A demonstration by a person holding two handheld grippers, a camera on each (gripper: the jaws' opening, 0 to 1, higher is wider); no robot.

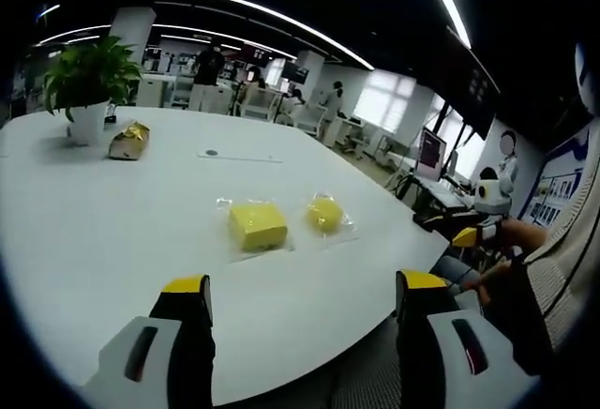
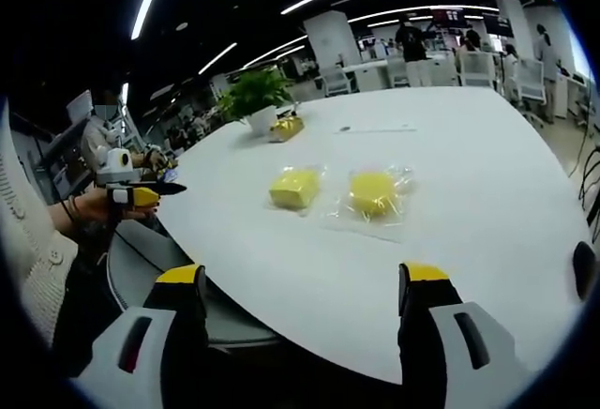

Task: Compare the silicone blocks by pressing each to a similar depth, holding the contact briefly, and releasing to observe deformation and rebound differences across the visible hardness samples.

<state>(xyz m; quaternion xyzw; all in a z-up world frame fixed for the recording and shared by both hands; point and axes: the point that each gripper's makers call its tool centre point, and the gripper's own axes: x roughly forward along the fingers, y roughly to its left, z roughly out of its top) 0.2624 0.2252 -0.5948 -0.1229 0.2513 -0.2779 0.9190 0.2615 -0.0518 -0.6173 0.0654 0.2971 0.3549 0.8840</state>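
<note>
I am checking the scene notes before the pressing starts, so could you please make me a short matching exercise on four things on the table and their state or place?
Things:
1. square block
2. round block
3. plant
4. gold packet

Descriptions:
A. in a white pot near the far edge
B. yellow, flat-sided, in clear wrap
C. lying beside the white pot
D. yellow, rounded, in clear wrap

Pairs: 1-B, 2-D, 3-A, 4-C

Both blocks lie on the white table, untouched; both grippers are open, short of them.

Yellow silicone blocks [image 1: 257, 225] in clear wrap on a white table [image 1: 112, 231] — green plant [image 1: 89, 71], white pot [image 1: 86, 122].
</note>
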